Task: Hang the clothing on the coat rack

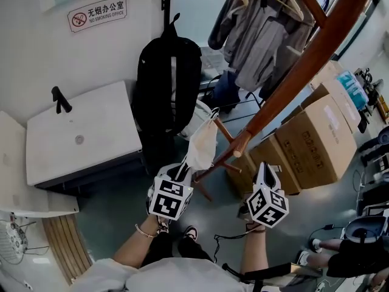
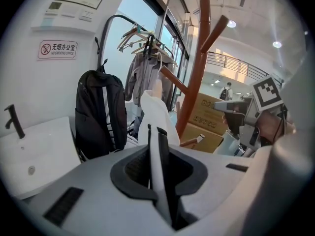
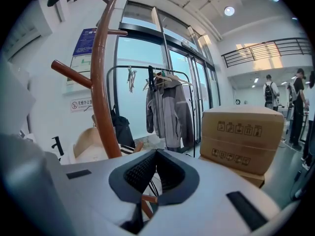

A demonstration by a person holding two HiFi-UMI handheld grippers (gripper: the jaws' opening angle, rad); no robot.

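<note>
A brown wooden coat rack point(image 1: 304, 66) slants from the top right to the middle of the head view, with short pegs point(image 1: 242, 142) low on its pole. A white cloth garment point(image 1: 202, 142) hangs beside those pegs, and its top loop lies near a thin peg's tip. My left gripper point(image 1: 182, 170) is shut on the garment's lower end. In the left gripper view the white cloth point(image 2: 155, 109) runs up from between the jaws point(image 2: 158, 132) toward the pole point(image 2: 199, 73). My right gripper point(image 1: 266, 170) hovers right of the pole, shut and empty point(image 3: 152, 154).
A black backpack point(image 1: 167, 78) hangs on a dark metal stand behind the rack. A white cabinet point(image 1: 79, 132) stands on the left. Cardboard boxes point(image 1: 316, 142) are stacked on the right, and grey jackets point(image 1: 261, 35) hang on hangers behind. The rack's wooden feet spread near my shoes.
</note>
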